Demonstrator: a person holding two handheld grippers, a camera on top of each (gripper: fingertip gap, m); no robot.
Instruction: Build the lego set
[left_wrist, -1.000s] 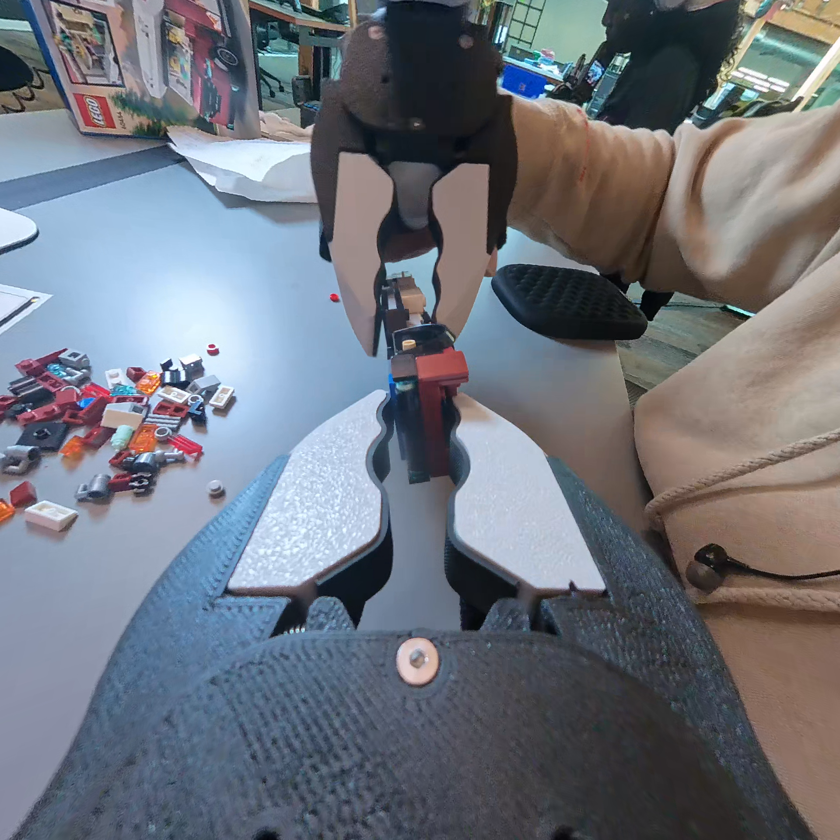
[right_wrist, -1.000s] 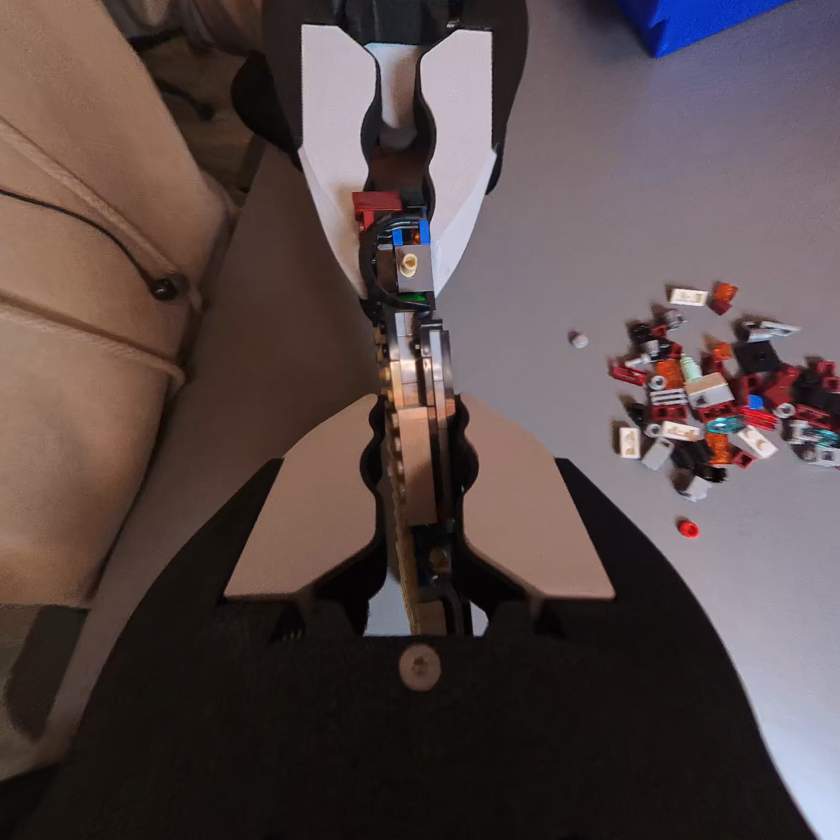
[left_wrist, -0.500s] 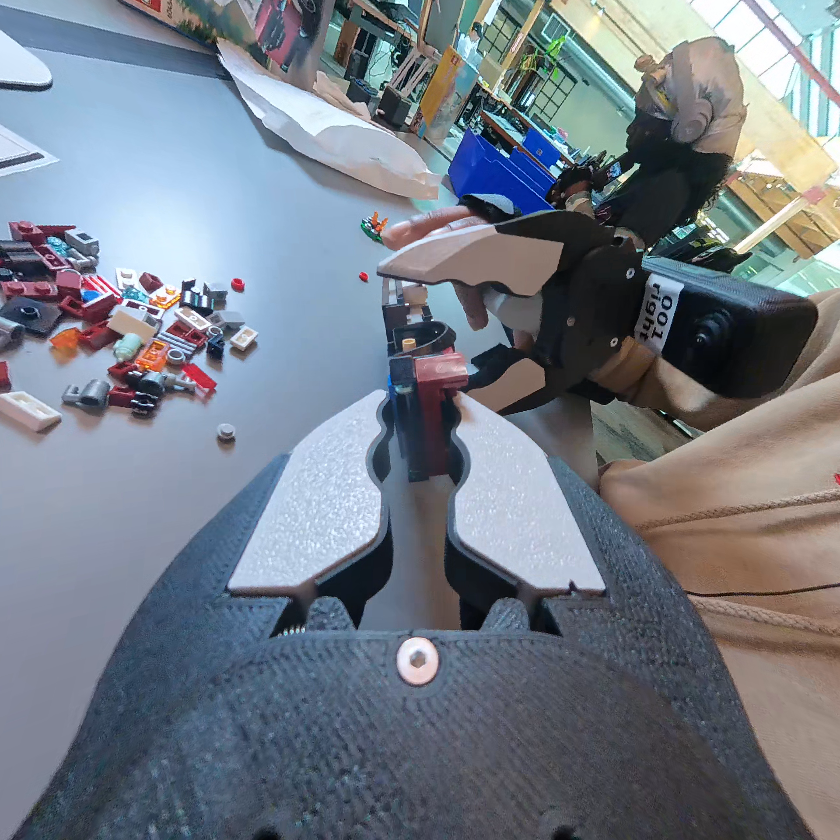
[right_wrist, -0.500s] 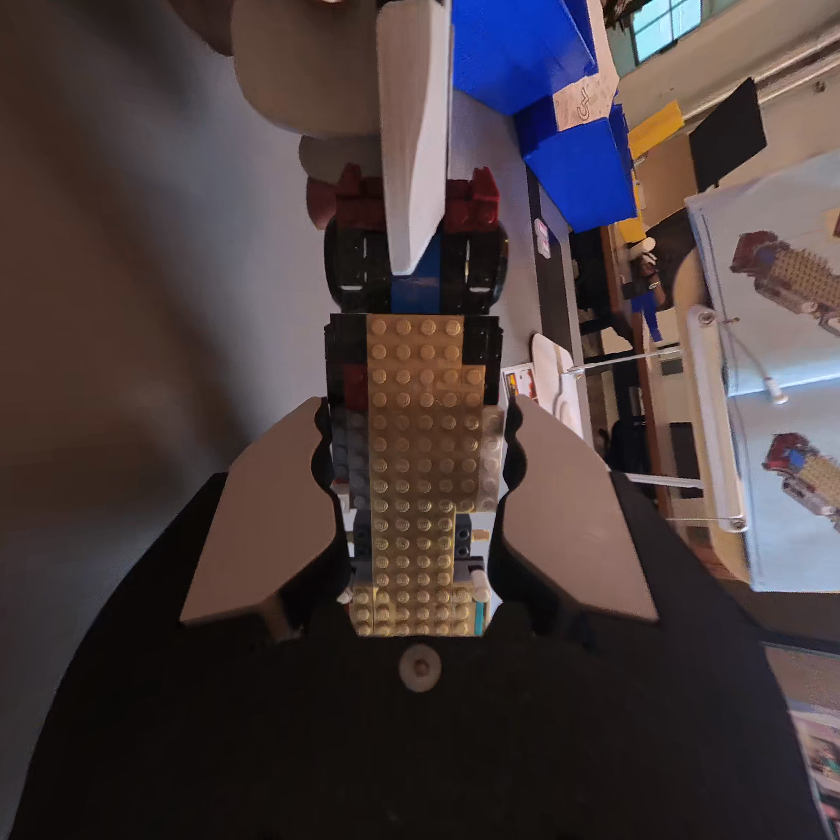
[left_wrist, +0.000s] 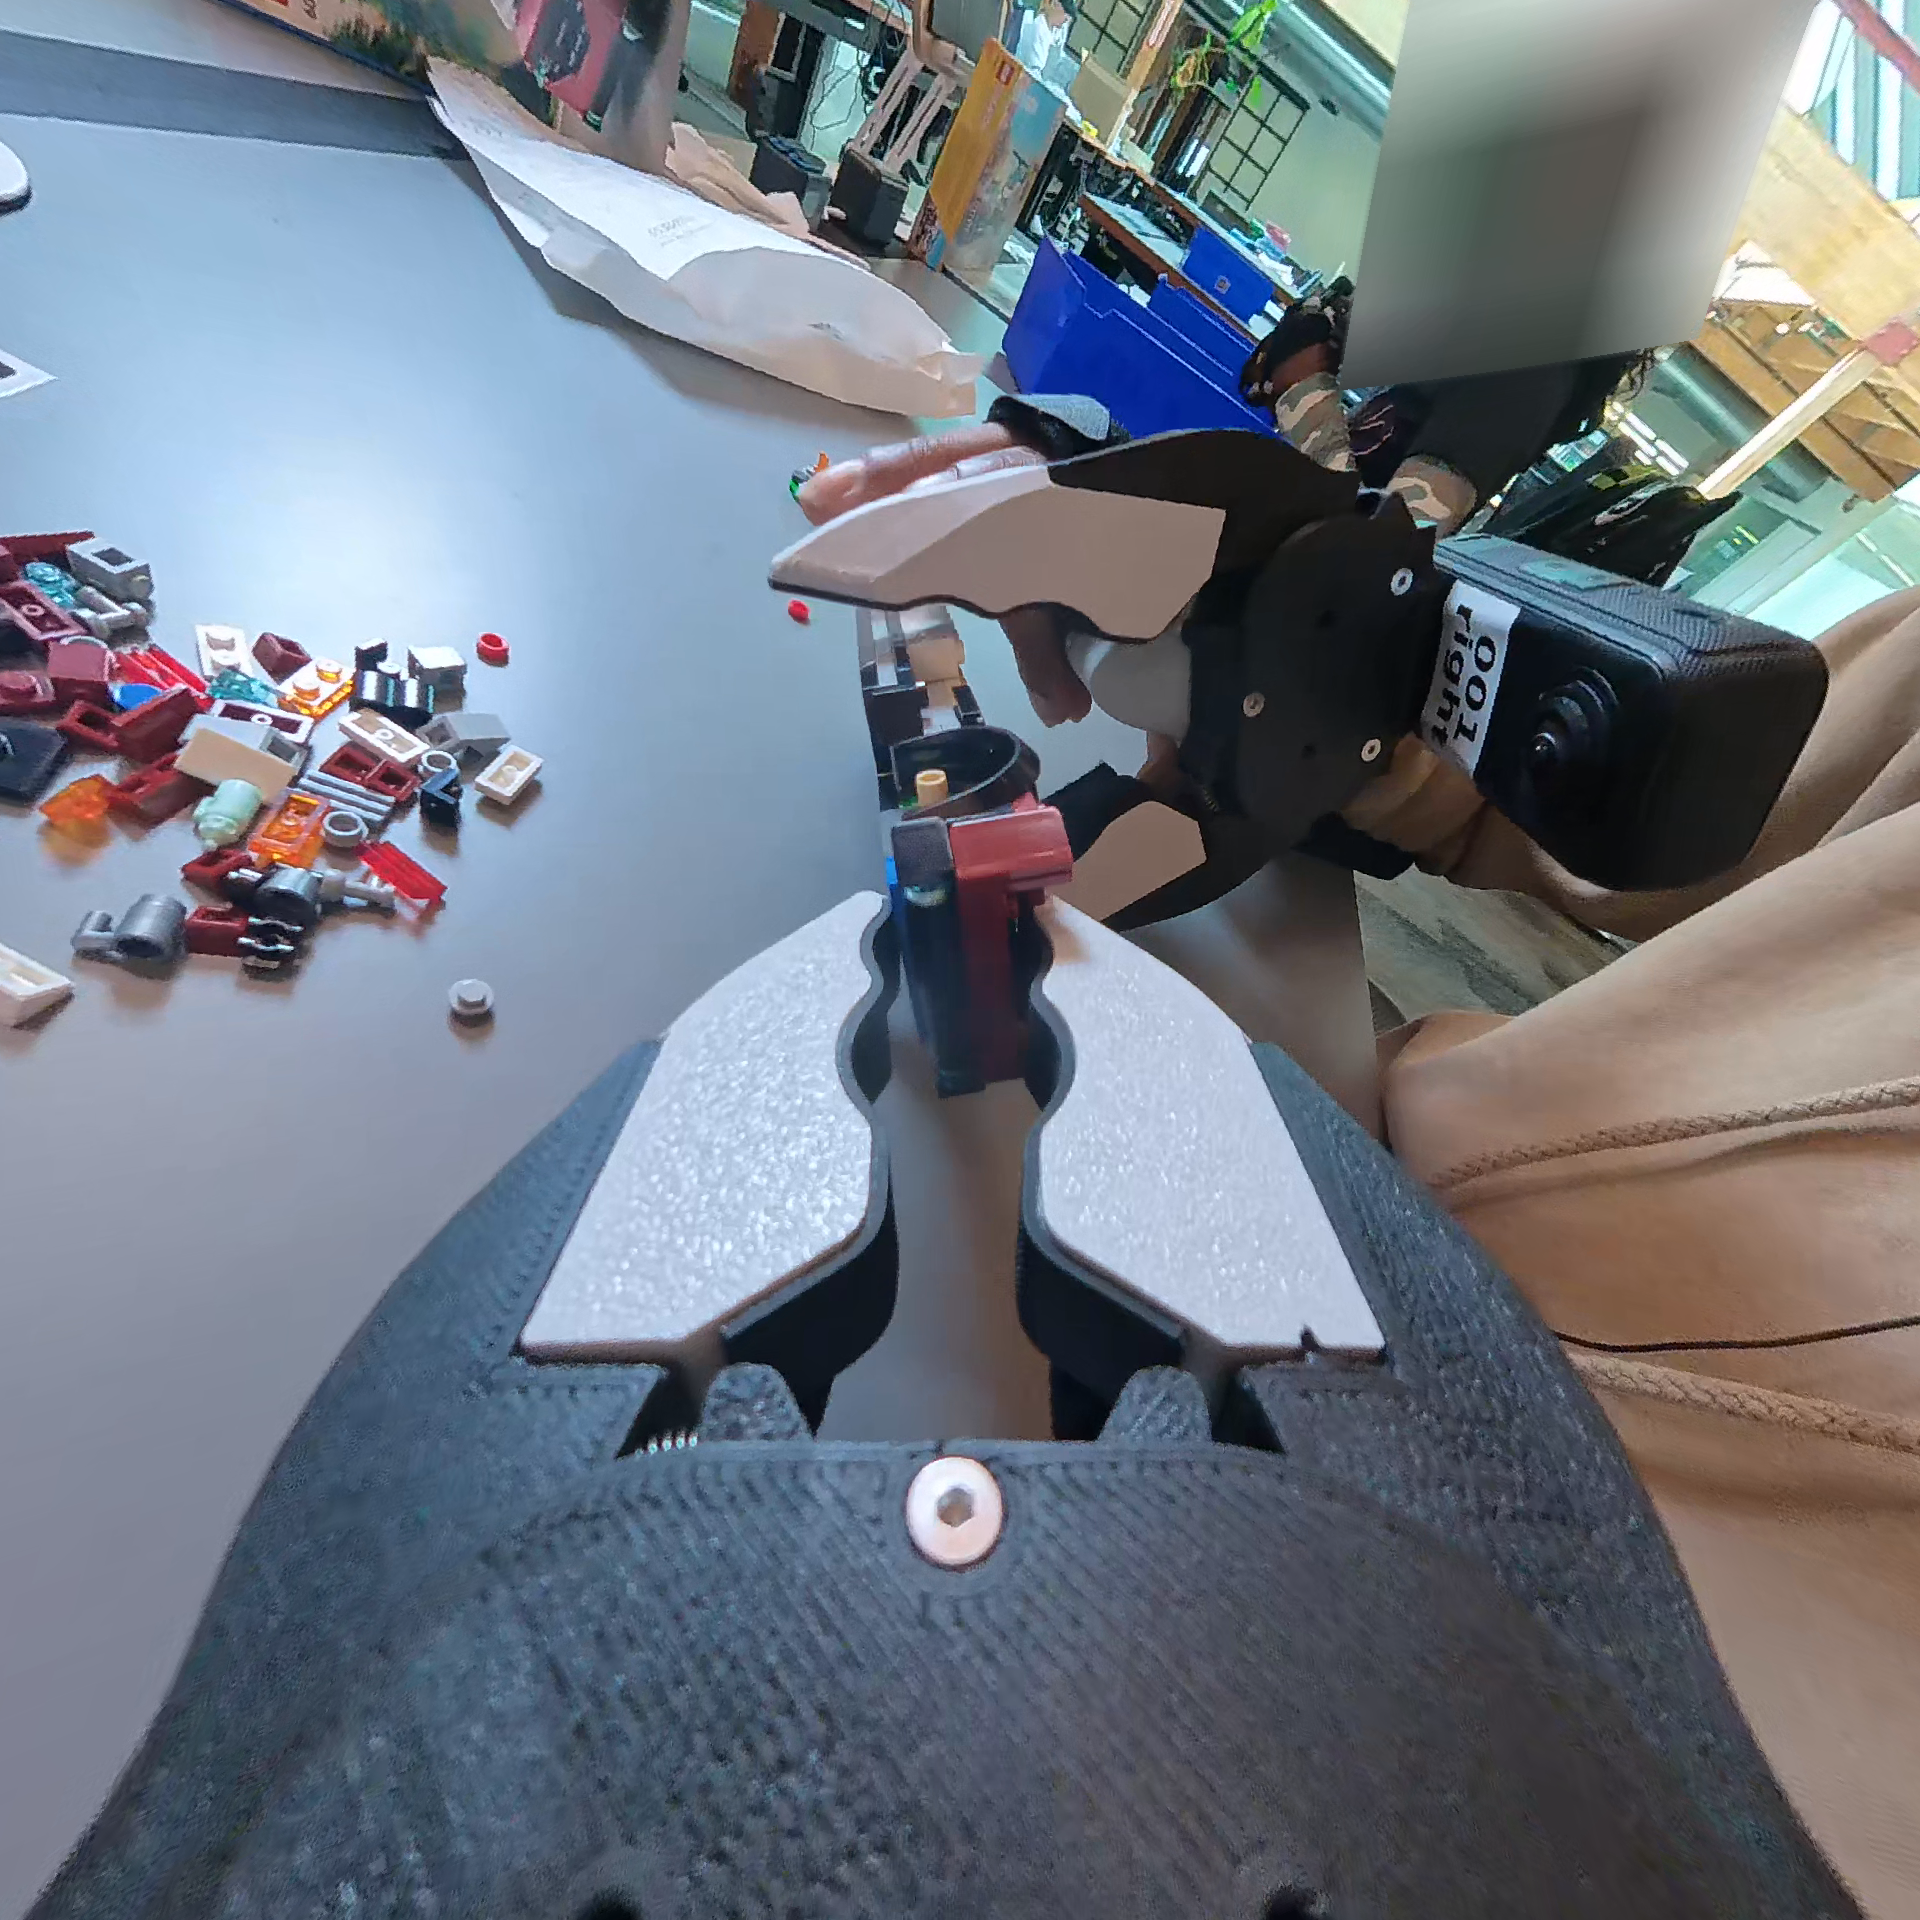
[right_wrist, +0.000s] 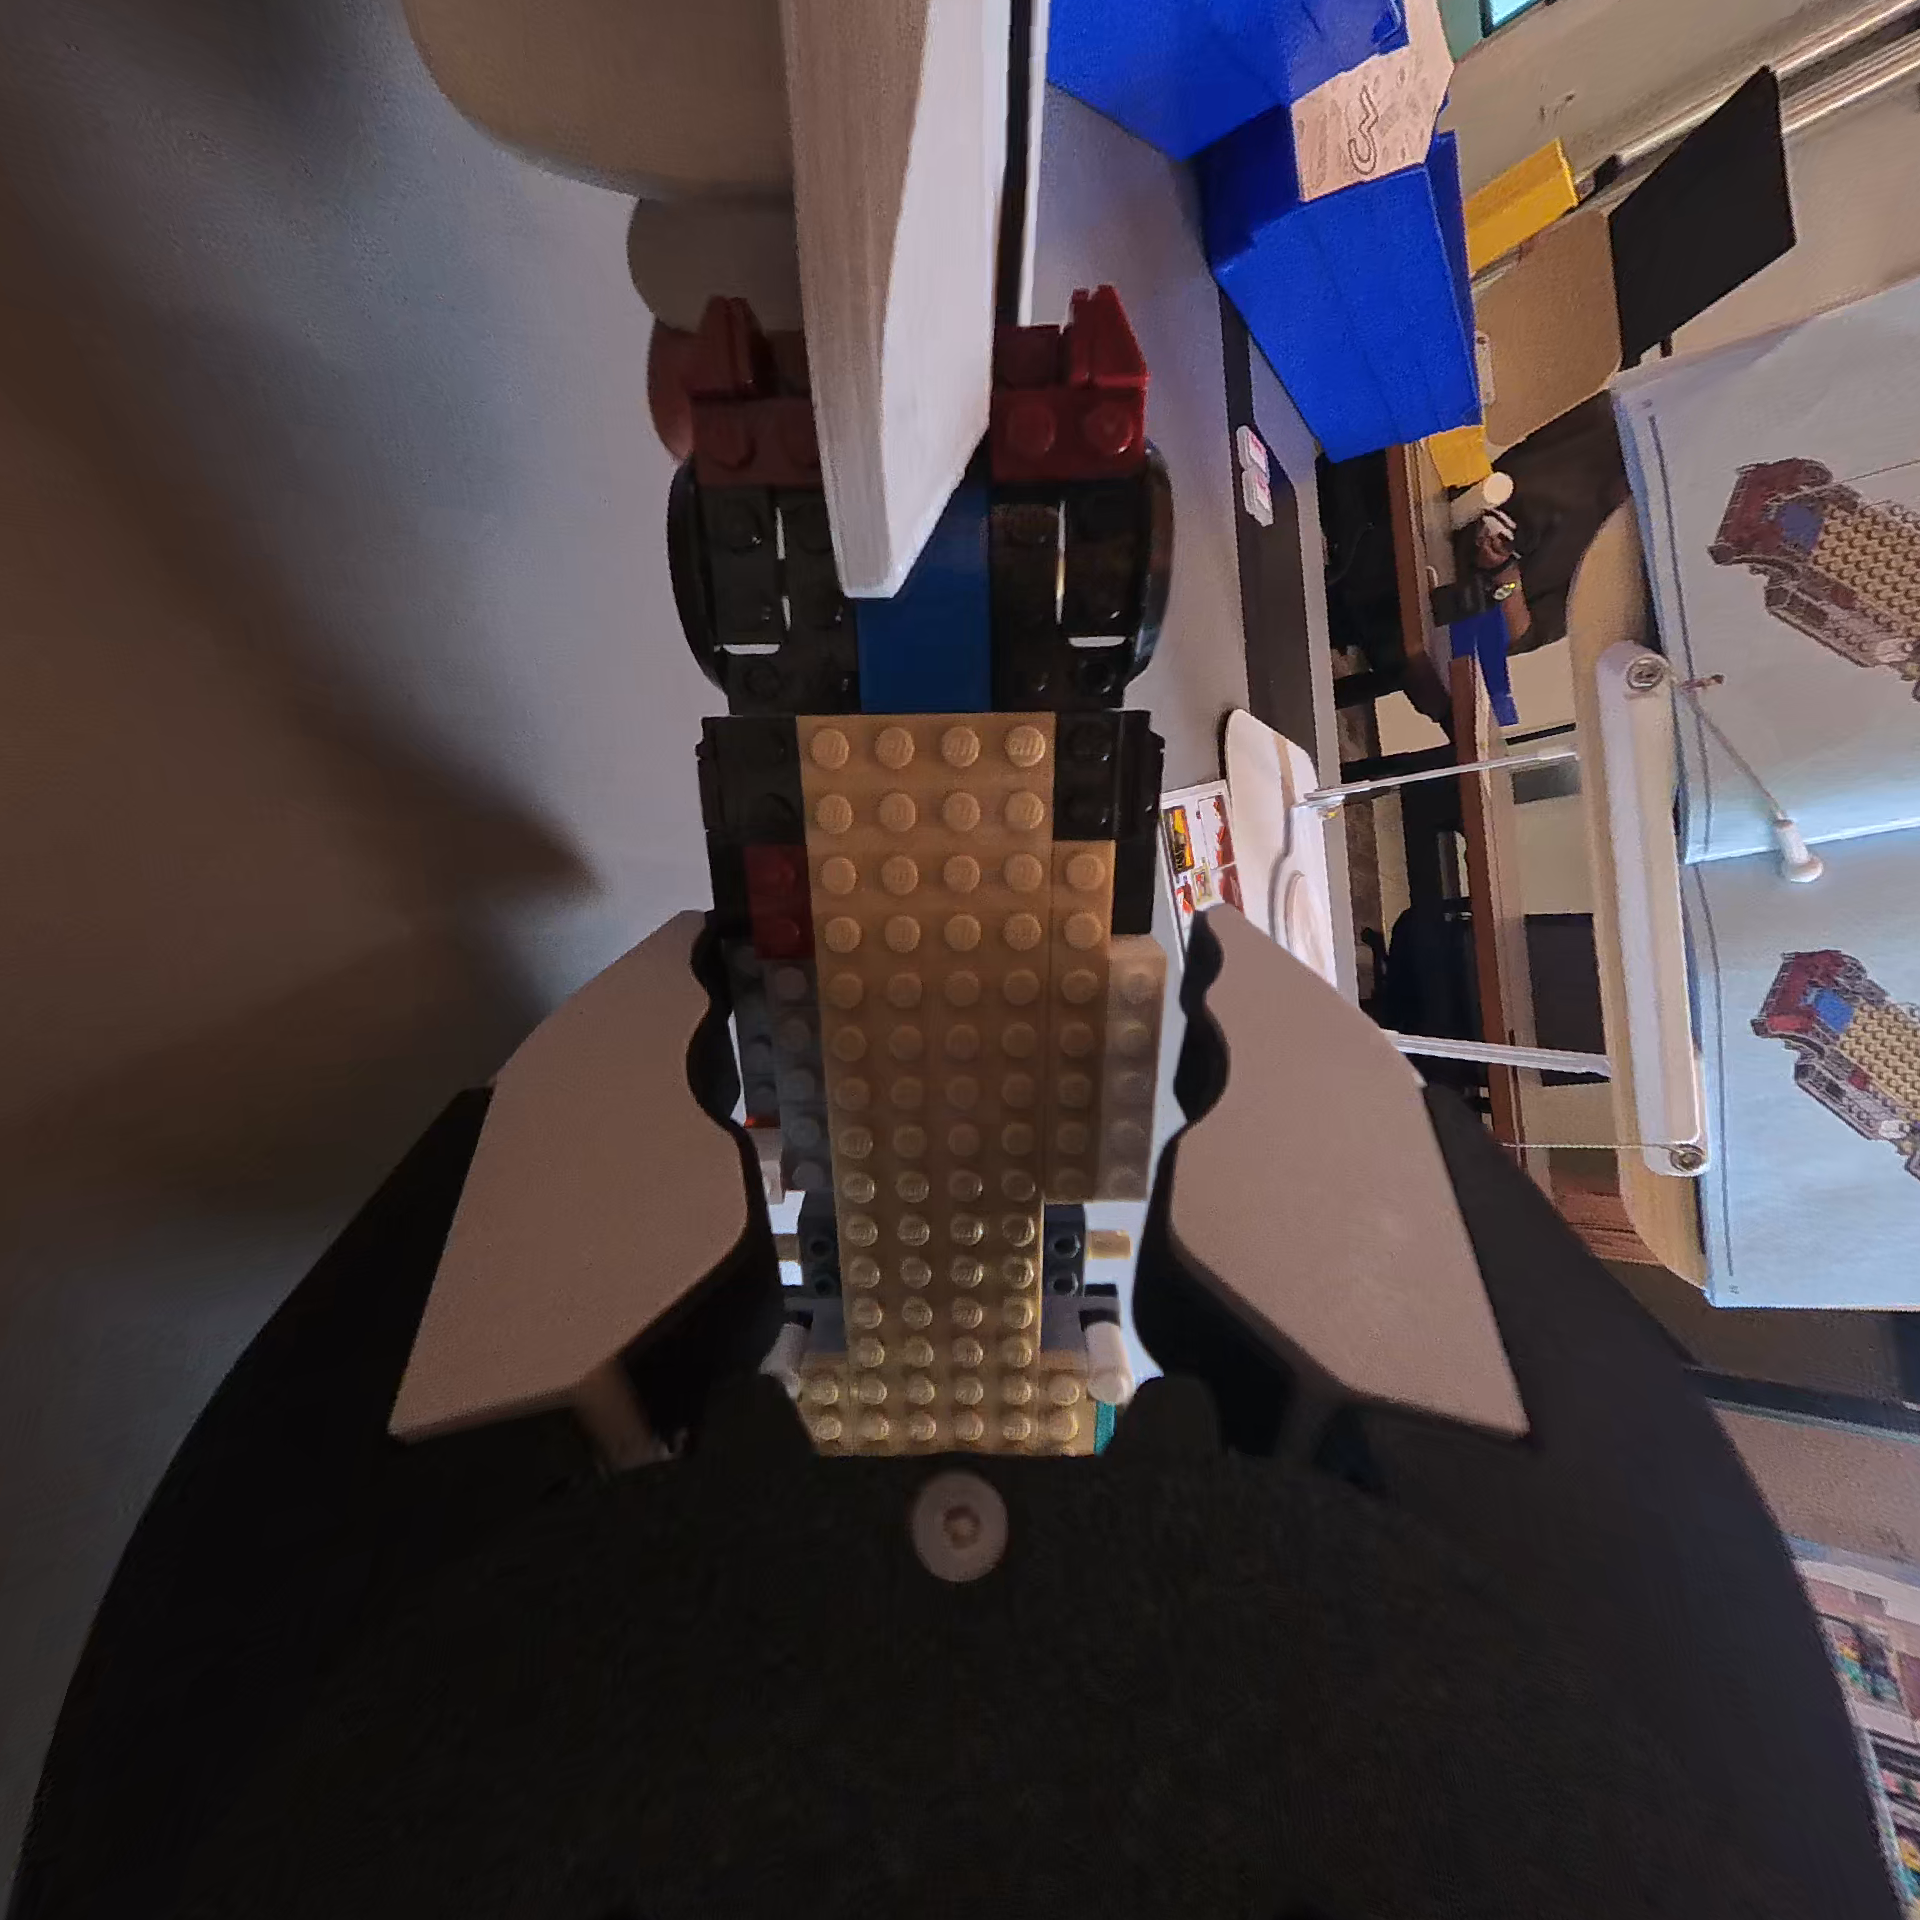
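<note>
Between left gripper (left_wrist: 961, 997) pads at frame centre — pinched dark-red end of brick model (left_wrist: 971, 935), likely to steady it. Right gripper (right_wrist: 951, 1039) spread, straddled tan studded deck, right pad apart. Loose bricks (left_wrist: 239, 748) lay left on table (left_wrist: 520, 416).

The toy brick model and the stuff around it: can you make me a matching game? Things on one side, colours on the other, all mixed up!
Things:
1. Studded top plate of the brick model
2. Storage bins
3. Paper bag
4. Sleeve

Colours:
A. white
B. beige
C. tan
D. blue

Pairs: 1-C, 2-D, 3-A, 4-B
</note>
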